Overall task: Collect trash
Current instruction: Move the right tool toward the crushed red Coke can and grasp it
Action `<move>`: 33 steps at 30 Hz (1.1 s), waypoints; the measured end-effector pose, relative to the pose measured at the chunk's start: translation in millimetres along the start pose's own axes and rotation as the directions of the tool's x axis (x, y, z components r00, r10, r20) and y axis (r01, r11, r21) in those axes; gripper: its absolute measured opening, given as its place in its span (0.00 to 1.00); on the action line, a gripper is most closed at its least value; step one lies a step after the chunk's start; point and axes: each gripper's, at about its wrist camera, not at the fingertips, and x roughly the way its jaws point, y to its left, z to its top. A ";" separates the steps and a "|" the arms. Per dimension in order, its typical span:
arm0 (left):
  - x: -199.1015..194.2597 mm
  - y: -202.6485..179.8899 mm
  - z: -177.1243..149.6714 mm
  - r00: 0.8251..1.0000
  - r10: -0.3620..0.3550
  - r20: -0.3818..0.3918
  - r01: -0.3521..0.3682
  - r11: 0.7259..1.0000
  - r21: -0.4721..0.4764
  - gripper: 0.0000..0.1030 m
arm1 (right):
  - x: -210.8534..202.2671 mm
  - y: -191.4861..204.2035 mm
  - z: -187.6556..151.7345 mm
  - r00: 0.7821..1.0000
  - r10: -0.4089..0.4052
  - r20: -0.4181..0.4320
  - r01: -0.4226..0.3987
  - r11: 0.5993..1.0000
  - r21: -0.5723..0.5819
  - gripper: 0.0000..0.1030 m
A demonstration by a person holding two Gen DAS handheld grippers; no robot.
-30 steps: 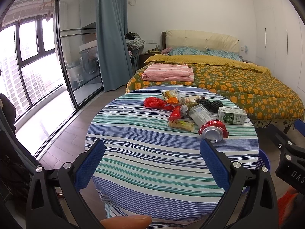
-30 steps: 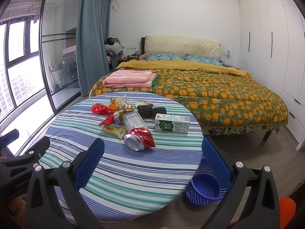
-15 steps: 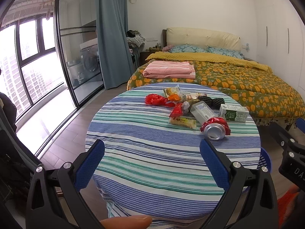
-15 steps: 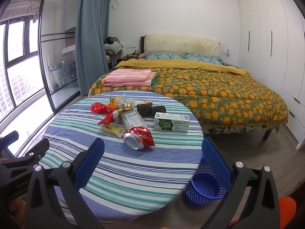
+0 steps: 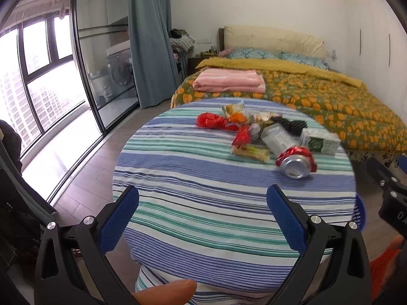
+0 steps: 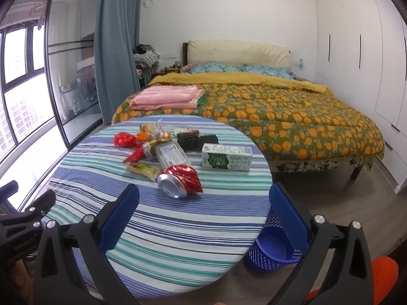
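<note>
A heap of trash lies on the far part of a round table (image 5: 203,203) (image 6: 178,218) with a striped cloth. Nearest is a crushed red can (image 5: 296,162) (image 6: 179,181), then a clear plastic bottle (image 5: 276,138) (image 6: 173,153), a green-and-white carton (image 5: 320,142) (image 6: 226,157), a yellow snack packet (image 5: 250,152) (image 6: 143,170) and red wrappers (image 5: 211,120) (image 6: 124,139). My left gripper (image 5: 202,218) is open and empty over the table's near edge. My right gripper (image 6: 203,218) is open and empty, short of the can. A blue mesh bin (image 6: 273,244) stands on the floor right of the table.
A bed (image 6: 292,106) with an orange-flowered cover and folded pink bedding (image 5: 229,81) lies behind the table. Glass sliding doors (image 5: 101,63) and a blue curtain (image 6: 117,38) are at left, white wardrobes (image 6: 356,50) at right. A fingertip (image 5: 165,292) shows at the bottom of the left wrist view.
Both grippers have moved closer to the table, so the trash looks larger. Their fingers stay spread as before. Nothing on the table has shifted.
</note>
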 end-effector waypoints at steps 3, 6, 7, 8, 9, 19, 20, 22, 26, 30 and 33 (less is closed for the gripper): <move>21.3 1.5 -5.0 0.999 -0.015 -0.045 0.015 1.000 0.001 0.96 | 19.8 -2.3 -7.1 0.999 -0.017 -0.041 0.017 1.000 0.000 0.96; 47.2 -1.3 -12.8 0.992 -0.033 -0.119 0.036 0.999 0.019 0.96 | 41.9 -5.0 -17.8 0.995 -0.027 -0.097 0.027 1.000 0.005 0.96; 55.7 -3.1 -16.0 0.990 -0.035 -0.135 0.039 0.999 0.029 0.96 | 47.5 -4.8 -21.7 0.993 -0.028 -0.112 0.029 1.000 0.003 0.96; 63.7 -5.0 -18.8 0.988 -0.038 -0.149 0.044 0.998 0.036 0.96 | 54.7 -5.8 -25.5 0.991 -0.028 -0.129 0.029 1.000 0.001 0.96; 70.1 -6.5 -20.7 0.986 -0.041 -0.161 0.048 0.998 0.039 0.96 | 61.0 -6.1 -28.8 0.989 -0.024 -0.143 0.024 1.000 -0.002 0.96; 139.1 -19.1 -26.5 0.944 -0.104 -0.314 0.105 0.994 -0.014 0.96 | 97.1 -17.3 -40.8 0.976 0.131 -0.173 -0.136 0.991 -0.019 0.96; 144.5 -21.9 -25.2 0.941 -0.109 -0.319 0.111 0.994 -0.012 0.96 | 100.0 -17.4 -39.2 0.974 0.146 -0.175 -0.154 0.988 -0.031 0.96; 151.9 -26.2 -21.6 0.938 -0.122 -0.325 0.123 0.992 -0.018 0.96 | 110.3 -18.5 -34.7 0.966 0.178 -0.187 -0.193 0.979 -0.069 0.96; 167.6 -34.3 -16.6 0.933 -0.138 -0.332 0.136 0.990 -0.030 0.96 | 140.4 -16.9 -22.4 0.935 0.269 -0.230 -0.303 0.944 -0.129 0.96; 182.9 -41.6 -14.9 0.928 -0.114 -0.356 0.118 0.993 -0.010 0.96 | 174.1 -8.8 -6.7 0.876 0.390 -0.285 -0.441 0.886 -0.143 0.96; 188.3 -42.4 -14.9 0.929 -0.104 -0.355 0.108 0.994 -0.009 0.96 | 201.1 0.3 2.6 0.837 0.432 -0.337 -0.506 0.845 -0.174 0.96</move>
